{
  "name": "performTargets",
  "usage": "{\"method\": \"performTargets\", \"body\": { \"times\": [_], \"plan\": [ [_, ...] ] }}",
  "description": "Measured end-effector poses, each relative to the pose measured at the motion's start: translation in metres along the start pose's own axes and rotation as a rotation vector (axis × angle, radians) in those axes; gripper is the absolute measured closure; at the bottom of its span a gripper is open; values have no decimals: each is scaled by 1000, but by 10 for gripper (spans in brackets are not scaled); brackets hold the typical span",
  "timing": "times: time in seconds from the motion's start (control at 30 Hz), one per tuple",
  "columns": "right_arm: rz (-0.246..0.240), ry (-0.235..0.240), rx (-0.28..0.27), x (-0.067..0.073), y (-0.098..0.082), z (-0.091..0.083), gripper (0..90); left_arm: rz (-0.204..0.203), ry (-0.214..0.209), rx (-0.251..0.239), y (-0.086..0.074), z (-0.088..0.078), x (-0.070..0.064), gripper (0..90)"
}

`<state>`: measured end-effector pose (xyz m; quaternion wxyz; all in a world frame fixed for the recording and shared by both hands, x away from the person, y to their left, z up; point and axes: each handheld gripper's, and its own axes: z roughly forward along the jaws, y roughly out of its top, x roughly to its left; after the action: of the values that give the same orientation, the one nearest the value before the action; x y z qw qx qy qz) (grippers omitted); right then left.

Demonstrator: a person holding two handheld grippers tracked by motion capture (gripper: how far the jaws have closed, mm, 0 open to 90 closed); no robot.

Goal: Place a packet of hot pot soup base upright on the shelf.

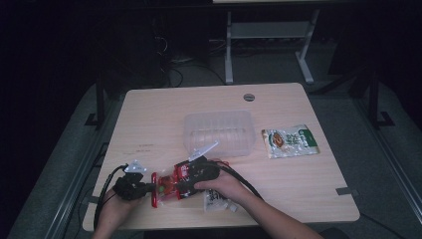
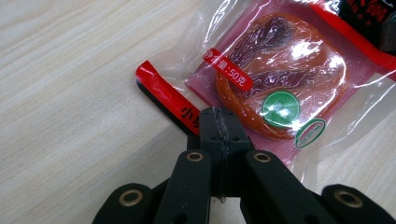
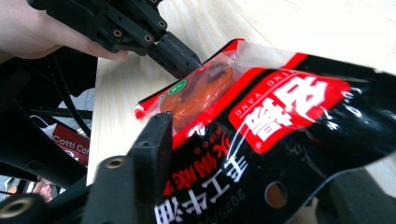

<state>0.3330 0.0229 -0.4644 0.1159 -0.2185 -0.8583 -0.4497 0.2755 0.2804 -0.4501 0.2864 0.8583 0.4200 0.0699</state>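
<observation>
Nearest us, our left tool (image 2: 218,122) is clenched on the corner of the red-and-black plastic snack packet (image 1: 171,183) at the pale wooden bench's (image 1: 149,119) front edge. Our right tool (image 1: 191,177) straddles its other end, grip uncertain. Beyond stands a clear plastic tub (image 1: 219,132).
</observation>
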Motion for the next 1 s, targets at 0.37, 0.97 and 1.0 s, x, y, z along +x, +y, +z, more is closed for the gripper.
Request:
{"method": "performTargets", "body": {
  "times": [0.37,0.97,1.0],
  "plan": [
    [-20,-4,0,-3,3,-1,818,-5,-3,-1,0,0,1,899],
    [-63,91,35,5,10,-22,899,10,-52,-40,2,-4,1,898],
    [-69,96,32,6,10,-24,899,14,-53,-49,2,-5,-1,898]
  ]
}}
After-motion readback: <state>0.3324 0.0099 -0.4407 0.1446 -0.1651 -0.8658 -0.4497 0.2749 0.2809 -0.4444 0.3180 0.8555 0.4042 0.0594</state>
